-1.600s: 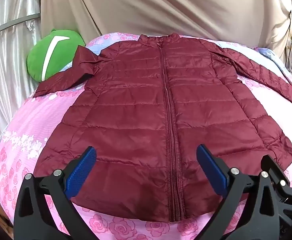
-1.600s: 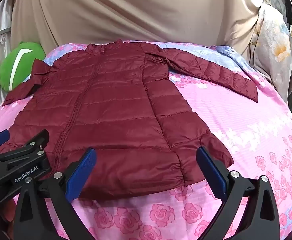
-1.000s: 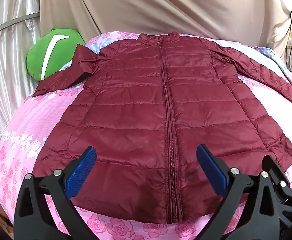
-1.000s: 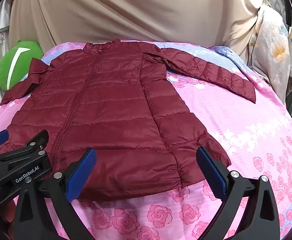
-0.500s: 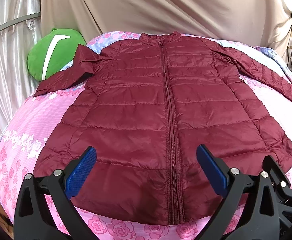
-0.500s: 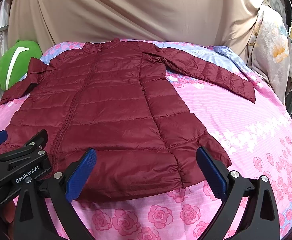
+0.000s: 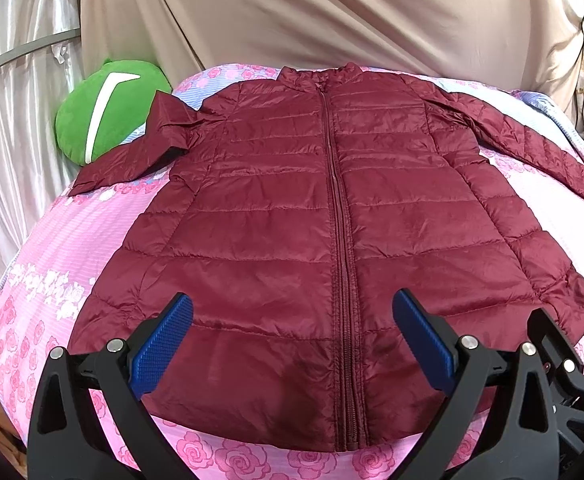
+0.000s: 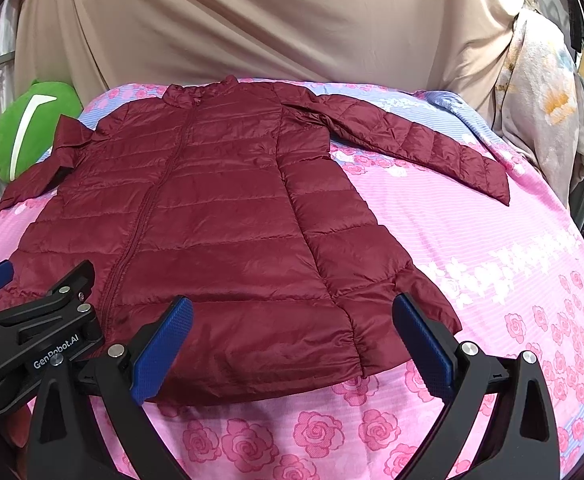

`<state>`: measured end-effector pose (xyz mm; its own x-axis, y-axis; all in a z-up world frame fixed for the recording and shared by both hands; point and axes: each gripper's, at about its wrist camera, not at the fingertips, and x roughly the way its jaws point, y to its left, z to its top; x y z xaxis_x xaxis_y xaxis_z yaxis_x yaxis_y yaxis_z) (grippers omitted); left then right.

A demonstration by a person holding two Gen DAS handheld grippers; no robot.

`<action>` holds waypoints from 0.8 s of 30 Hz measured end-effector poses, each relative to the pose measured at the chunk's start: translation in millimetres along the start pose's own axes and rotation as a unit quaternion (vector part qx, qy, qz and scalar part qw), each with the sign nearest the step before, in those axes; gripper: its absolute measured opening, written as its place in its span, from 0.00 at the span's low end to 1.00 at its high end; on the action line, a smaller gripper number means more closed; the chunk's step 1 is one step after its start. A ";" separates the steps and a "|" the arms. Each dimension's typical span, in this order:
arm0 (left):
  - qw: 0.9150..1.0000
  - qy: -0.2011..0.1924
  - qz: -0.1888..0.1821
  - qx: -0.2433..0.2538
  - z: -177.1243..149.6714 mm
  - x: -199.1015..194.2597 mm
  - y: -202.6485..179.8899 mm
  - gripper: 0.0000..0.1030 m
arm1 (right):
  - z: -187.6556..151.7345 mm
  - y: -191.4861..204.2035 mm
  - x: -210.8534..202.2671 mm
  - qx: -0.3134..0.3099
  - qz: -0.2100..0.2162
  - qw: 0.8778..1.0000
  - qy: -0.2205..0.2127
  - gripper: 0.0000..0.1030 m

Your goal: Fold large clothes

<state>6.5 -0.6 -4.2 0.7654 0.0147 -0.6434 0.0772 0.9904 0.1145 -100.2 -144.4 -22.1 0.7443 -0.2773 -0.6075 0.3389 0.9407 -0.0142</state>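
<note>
Both hand-held grippers hover wide apart over a jacket's hem.

The left hand-held gripper and right hand-held gripper gape, holding nothing, at the bed's near edge. The maroon puffer jacket lies flat, zipped, sleeves spread, collar toward the far edge. A green plush sits at the far left corner.

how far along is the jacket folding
Barely begun. Done: the maroon jacket lies flat, zipped, front up on the pink floral bedspread. In hand: nothing; the left claw and right claw hover open above the hem. Left: both sleeves are unfolded, one stretched out, the other bent beside the green plush, then the body.
</note>
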 end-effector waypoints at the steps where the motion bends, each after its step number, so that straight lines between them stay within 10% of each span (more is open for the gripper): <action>1: 1.000 0.000 0.000 0.000 0.0 0.0 0.0 0.95 | 0.2 0.0 -0.1 0.001 0.000 1.000 0.000 0.95; 24: 1.000 0.000 0.001 0.001 0.4 0.0 0.1 0.94 | 0.4 -0.8 1.5 0.000 0.001 1.000 0.001 0.95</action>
<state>6.8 -0.5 -3.9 0.7650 0.0159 -0.6438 0.0780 0.9901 0.1171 -99.1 -145.6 -22.7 0.7436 -0.2760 -0.6090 0.3385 0.9409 -0.0131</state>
